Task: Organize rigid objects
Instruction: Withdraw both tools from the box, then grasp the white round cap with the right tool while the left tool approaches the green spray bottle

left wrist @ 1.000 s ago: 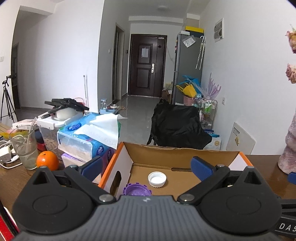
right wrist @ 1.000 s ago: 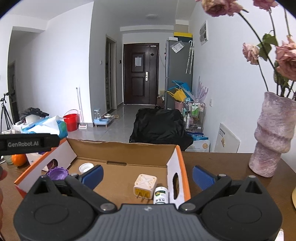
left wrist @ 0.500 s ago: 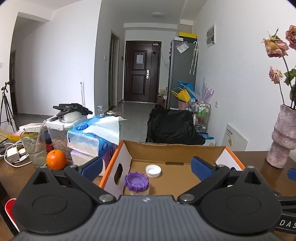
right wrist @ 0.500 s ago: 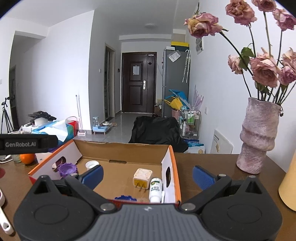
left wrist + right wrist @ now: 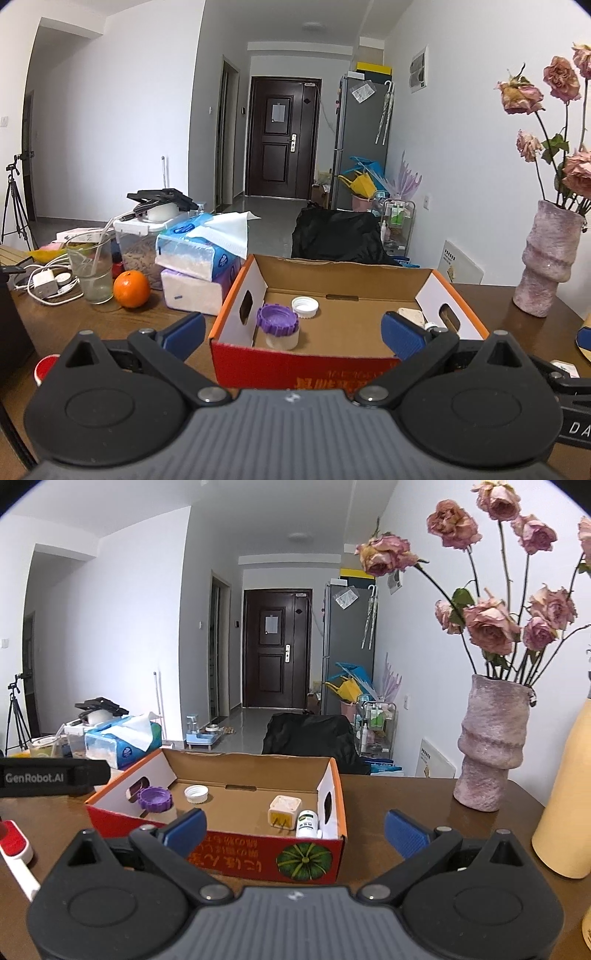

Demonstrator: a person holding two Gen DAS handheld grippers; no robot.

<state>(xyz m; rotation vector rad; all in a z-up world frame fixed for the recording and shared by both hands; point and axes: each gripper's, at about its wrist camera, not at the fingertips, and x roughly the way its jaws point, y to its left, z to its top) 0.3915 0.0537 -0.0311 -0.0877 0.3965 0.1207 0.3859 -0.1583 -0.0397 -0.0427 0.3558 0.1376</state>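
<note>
Hiding behind the near wall of the cardboard box, at 6 o'clock: the base of the purple-lidded jar. Blocking most of the white plug adapter: the left gripper's right finger. Getting cut off at 3 o'clock: the yellow bottle. Running out at 9 o'clock: the red-and-white object. Staying too small to read: the label on the small white bottle.

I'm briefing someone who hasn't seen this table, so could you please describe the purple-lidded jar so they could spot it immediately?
Find the open cardboard box with the red front on the wooden table. The jar stands upright in its near left corner, close to the left wall's handle hole. Its ridged purple lid sets it apart from the loose white cap behind it.
</note>
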